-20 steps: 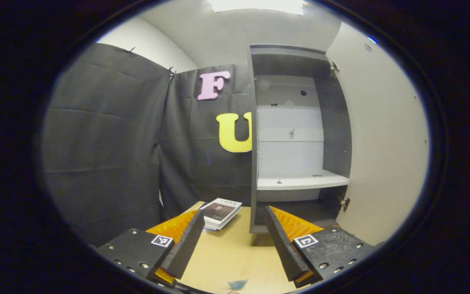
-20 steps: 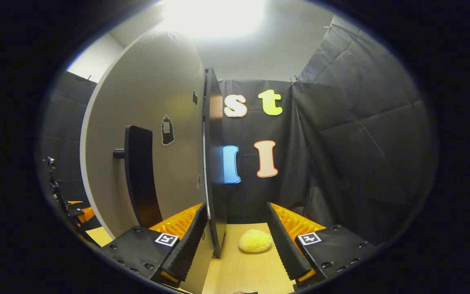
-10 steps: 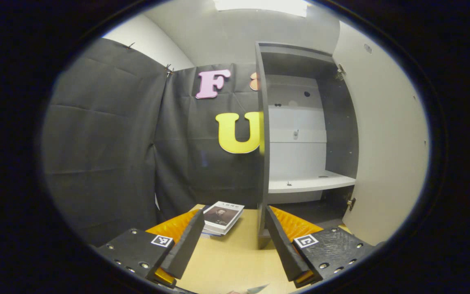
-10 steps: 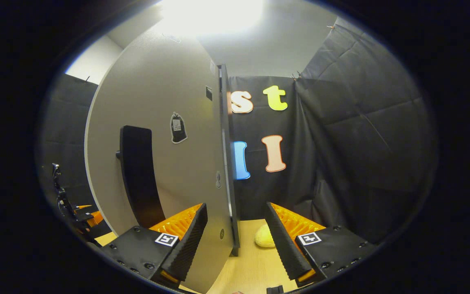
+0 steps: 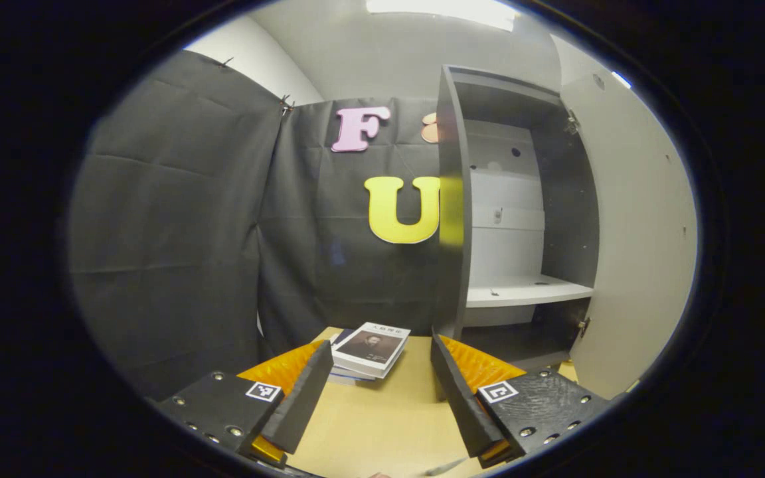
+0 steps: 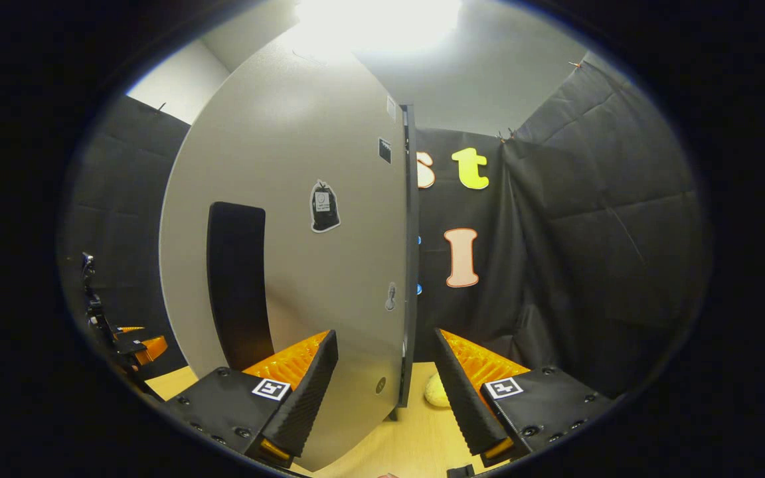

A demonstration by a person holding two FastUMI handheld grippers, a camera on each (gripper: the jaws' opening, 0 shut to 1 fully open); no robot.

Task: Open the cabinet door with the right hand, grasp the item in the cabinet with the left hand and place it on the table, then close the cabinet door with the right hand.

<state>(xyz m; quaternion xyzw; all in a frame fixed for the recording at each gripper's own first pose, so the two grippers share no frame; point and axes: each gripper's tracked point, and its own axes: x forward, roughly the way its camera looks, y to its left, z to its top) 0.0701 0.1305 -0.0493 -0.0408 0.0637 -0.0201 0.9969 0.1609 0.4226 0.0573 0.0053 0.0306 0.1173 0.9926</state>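
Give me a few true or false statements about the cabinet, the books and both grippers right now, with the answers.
1. The cabinet door is shut. False: it stands open, the white shelf visible.
2. The left gripper is open and empty. True.
3. A stack of books lies on the table. True.
4. The right gripper is clamped on the door's black handle. False: it is open, off the handle.
5. The books sit on the shelf. False: on the table.

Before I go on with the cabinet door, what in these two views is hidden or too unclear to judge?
- Pale yellow rounded item, right gripper view: partly behind the grey cabinet door edge.
- Dark cabinet's lower compartment, left gripper view: in shadow, contents unreadable.
- Stacked books, left gripper view: lower ones covered by the top one.
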